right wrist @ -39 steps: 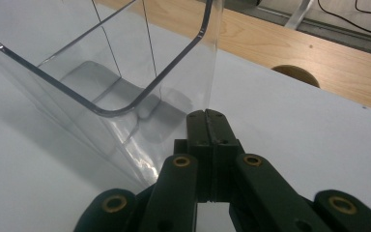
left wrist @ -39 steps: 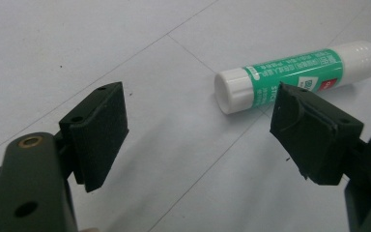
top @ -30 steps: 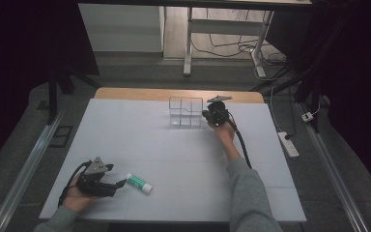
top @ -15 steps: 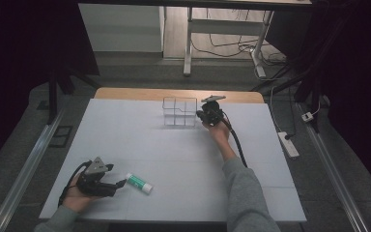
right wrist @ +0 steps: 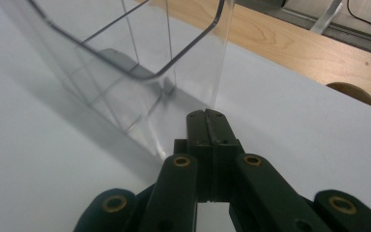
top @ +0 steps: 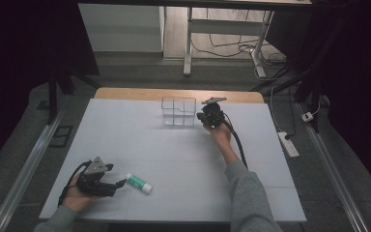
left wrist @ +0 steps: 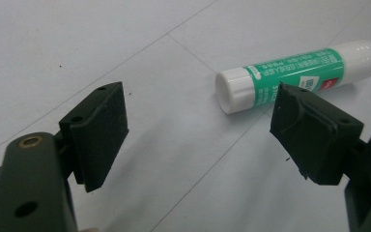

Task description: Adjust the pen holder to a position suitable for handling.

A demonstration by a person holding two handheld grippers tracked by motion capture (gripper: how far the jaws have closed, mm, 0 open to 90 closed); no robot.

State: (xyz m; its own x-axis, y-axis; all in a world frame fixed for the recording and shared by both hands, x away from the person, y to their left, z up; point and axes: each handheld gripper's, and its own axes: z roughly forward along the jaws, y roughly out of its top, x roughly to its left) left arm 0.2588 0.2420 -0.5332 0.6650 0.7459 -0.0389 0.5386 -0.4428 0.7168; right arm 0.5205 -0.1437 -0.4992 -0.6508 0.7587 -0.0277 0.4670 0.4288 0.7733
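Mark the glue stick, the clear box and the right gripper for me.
glue stick [left wrist: 297, 72], left gripper view, green label.
clear box [top: 178, 112], high view, front wall.
right gripper [right wrist: 206, 118], right gripper view, closed jaw tips.

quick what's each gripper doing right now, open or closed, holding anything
Left gripper: open, holding nothing; the glue stick lies on the table just beyond its jaws.
Right gripper: closed, empty, beside the clear plastic box.

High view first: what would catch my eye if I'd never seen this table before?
Probably the green-and-white glue stick, lying on its side near the front of the white table, just beyond the open left gripper. Next, the clear plastic box standing at the far edge, with the right gripper right beside it, its jaws shut with nothing between them.
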